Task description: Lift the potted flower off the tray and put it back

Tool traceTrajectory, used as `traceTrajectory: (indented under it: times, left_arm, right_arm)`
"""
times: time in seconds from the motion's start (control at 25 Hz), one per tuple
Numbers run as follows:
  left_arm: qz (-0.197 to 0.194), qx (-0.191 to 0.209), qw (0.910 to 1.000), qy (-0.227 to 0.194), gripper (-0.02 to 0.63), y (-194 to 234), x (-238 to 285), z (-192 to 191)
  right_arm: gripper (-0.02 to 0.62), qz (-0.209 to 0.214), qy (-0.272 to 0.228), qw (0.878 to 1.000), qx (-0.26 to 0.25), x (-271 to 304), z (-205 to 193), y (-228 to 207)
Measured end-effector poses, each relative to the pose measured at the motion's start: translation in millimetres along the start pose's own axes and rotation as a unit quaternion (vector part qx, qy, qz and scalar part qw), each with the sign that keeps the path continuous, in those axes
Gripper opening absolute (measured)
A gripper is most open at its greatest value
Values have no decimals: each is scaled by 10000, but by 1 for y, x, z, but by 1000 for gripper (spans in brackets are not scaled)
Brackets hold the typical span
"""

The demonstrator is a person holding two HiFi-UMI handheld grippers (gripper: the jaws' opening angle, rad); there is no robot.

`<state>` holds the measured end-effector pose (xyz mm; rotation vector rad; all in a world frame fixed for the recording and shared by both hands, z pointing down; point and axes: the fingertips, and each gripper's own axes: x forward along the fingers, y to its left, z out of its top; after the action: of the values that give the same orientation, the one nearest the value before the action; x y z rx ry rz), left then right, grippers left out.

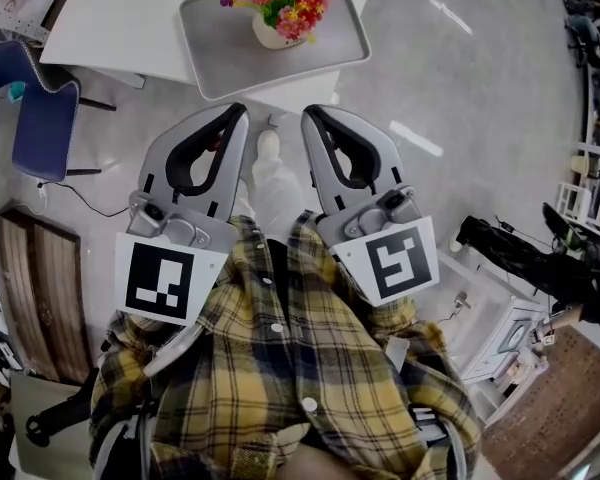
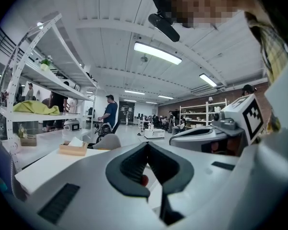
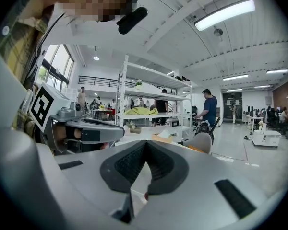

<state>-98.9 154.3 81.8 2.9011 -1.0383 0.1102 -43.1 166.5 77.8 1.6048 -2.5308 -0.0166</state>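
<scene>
The potted flower (image 1: 285, 6), red, yellow and pink blooms in a white pot, stands upright on the grey tray (image 1: 210, 38) on a white table (image 1: 120, 13) at the top of the head view. My left gripper (image 1: 242, 111) and right gripper (image 1: 307, 113) are side by side close to my body, short of the table. Both point level toward it and both are shut with nothing between the jaws. In the left gripper view the jaws (image 2: 147, 143) meet at the tips, and the right gripper view shows the same (image 3: 145, 143). Neither gripper touches the tray or the flower.
A blue chair (image 1: 42, 113) stands left of the table, with a wooden panel (image 1: 35, 278) on the floor nearer me. Black gear (image 1: 520, 248) and white boxes lie at the right. White shelving (image 3: 149, 99) and several people (image 2: 108, 114) stand further off in the room.
</scene>
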Motion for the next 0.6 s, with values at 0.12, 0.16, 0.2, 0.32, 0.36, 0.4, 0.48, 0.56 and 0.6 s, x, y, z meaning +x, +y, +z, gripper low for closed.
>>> traceTrajectory:
  times: [0.12,0.16,0.2,0.32,0.36,0.4,0.48,0.56,0.6]
  left_arm:
    - [74,68,9999,-48,9,14,25,9]
    - [102,93,9999,-79,9,18,34,13]
    - [134,118,9998,-108,8,21,43,18]
    - [272,191,9993,-188,9,27,65,30]
    - [326,219,9990,-211,8,29,71,34]
    - [380,244,9987,-232,9,31,78,37]
    - [487,268,9981,-276,8,37,90,42]
    - [584,263,9975,-302,8,42,99,44]
    - [623,265,9972,-305,8,43,103,44]
  right_arm:
    - [-2,144,-49,9999,-61,22,6,-19]
    - [-2,194,-65,9998,-88,29,9,-25]
    - [-2,246,-89,9996,-124,35,12,-33]
    - [-2,391,-228,9987,-235,49,24,-54]
    - [-2,438,-264,9984,-261,53,27,-61]
    - [-2,484,-286,9980,-282,56,30,-67]
    - [-2,559,-305,9974,-323,64,33,-79]
    - [-2,618,-310,9969,-362,71,33,-90]
    - [-2,646,-309,9967,-377,73,33,-94]
